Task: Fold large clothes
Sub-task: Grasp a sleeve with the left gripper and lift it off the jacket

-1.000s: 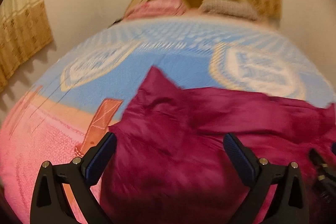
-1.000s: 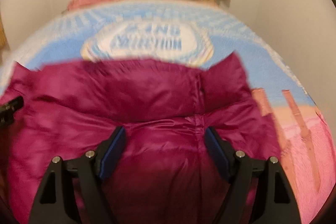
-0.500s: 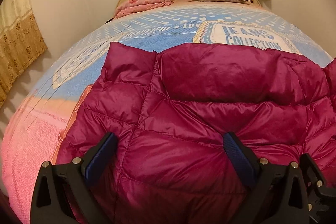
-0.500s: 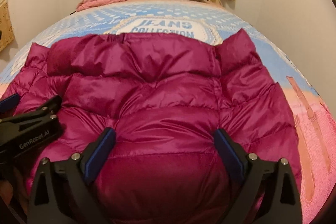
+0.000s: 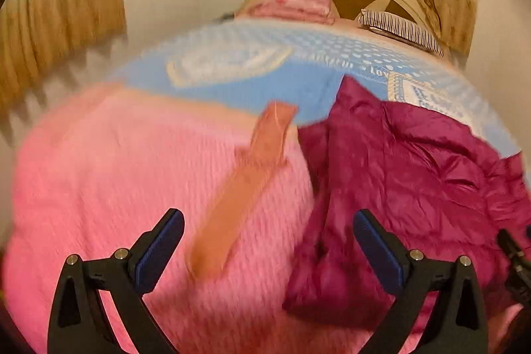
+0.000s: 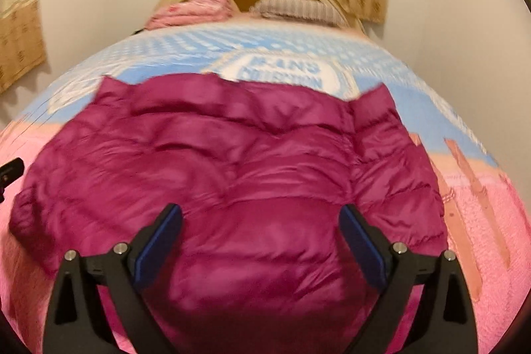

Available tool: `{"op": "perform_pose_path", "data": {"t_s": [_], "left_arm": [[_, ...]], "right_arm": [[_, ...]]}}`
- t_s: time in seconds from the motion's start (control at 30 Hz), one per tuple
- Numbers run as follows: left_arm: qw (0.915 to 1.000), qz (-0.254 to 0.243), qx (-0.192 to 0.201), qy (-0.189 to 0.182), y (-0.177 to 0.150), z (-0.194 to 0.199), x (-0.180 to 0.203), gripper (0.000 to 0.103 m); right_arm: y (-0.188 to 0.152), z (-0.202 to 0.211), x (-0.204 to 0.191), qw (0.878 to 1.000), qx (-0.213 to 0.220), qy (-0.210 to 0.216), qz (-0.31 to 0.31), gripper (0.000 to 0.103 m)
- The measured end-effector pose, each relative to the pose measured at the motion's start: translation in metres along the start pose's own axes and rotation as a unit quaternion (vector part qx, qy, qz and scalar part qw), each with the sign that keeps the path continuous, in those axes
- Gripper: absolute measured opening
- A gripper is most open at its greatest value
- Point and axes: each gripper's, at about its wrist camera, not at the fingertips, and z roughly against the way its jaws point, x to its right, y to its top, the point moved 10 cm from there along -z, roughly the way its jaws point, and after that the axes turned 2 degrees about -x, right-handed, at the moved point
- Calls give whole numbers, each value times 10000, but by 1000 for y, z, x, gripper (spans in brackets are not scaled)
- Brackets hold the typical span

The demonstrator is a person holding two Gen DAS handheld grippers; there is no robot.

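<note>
Left gripper [image 5: 267,241] has swung off the jacket [image 6: 232,175].

Both the left hand-held gripper [image 5: 268,228] and right hand-held gripper [image 6: 260,223] are matte black with blue ribbed pads [image 5: 376,246] and silver screws [image 6: 398,247].

Motion blur smears the bedspread lettering [image 6: 282,73]; the jacket's [image 6: 232,175] near hem is cut off.
</note>
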Motion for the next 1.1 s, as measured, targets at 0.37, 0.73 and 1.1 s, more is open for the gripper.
{"op": "perform_pose_path", "data": {"t_s": [0.37, 0.73, 1.1], "left_arm": [[9973, -91, -469, -552, -34, -34, 38, 94], [9887, -400, -405, -1387, -36, -15, 68, 11], [9889, -323, 209, -1437, -22, 60, 37, 6]], "right_arm": [[-36, -33, -13, 9982, -392, -221, 396, 100], [-43, -42, -11, 9971, -611, -247, 389, 103], [-46, -30, -33, 9971, -620, -180, 407, 103]]}}
